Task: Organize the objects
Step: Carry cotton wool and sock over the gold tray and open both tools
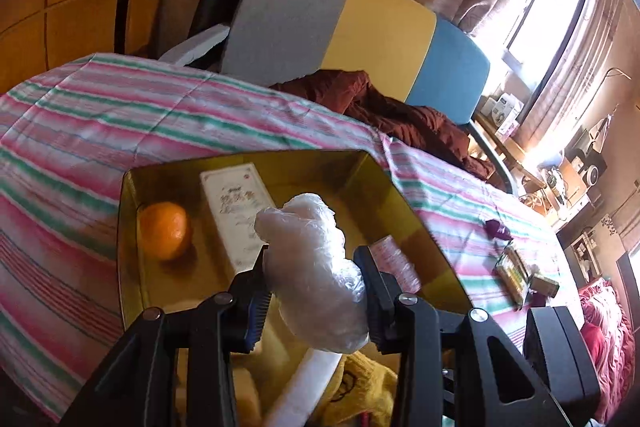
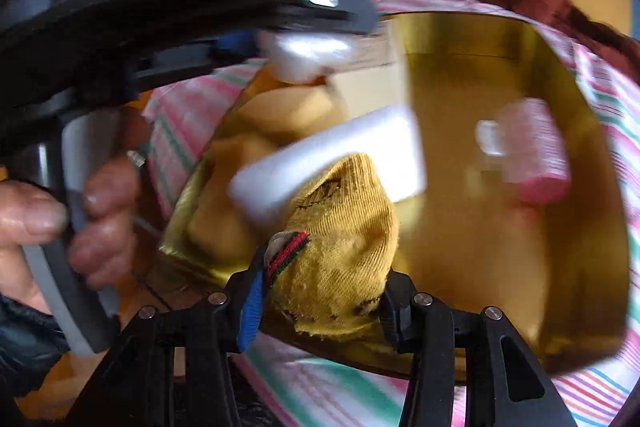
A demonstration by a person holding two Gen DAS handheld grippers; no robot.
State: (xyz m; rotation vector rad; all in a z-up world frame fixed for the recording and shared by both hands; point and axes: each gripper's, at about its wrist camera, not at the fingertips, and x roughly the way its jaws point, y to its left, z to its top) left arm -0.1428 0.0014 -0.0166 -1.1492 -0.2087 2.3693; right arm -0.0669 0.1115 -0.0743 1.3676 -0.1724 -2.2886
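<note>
A gold box [image 1: 404, 203] lies open on the striped bedspread. Inside it are an orange [image 1: 165, 230], a white carton [image 1: 236, 211] and a pink roll [image 1: 394, 263]. My left gripper [image 1: 314, 277] is shut on a crumpled clear plastic bag [image 1: 316, 267], held over the box. In the right wrist view my right gripper [image 2: 320, 301] is shut on a yellow sock [image 2: 340, 251] above the box's [image 2: 580, 131] near edge. A white foam block [image 2: 332, 163] lies past the sock, and the pink roll [image 2: 534, 151] rests on the box floor. The bag [image 2: 308, 57] shows in the left gripper at upper left.
A hand [image 2: 60, 223] holds the left gripper's handle at the left. The striped bedspread [image 1: 120, 115] covers the bed. A brown garment [image 1: 400, 111] and a grey, yellow and blue cushion [image 1: 360, 27] lie behind the box. Small items [image 1: 516, 267] lie on the bed at right.
</note>
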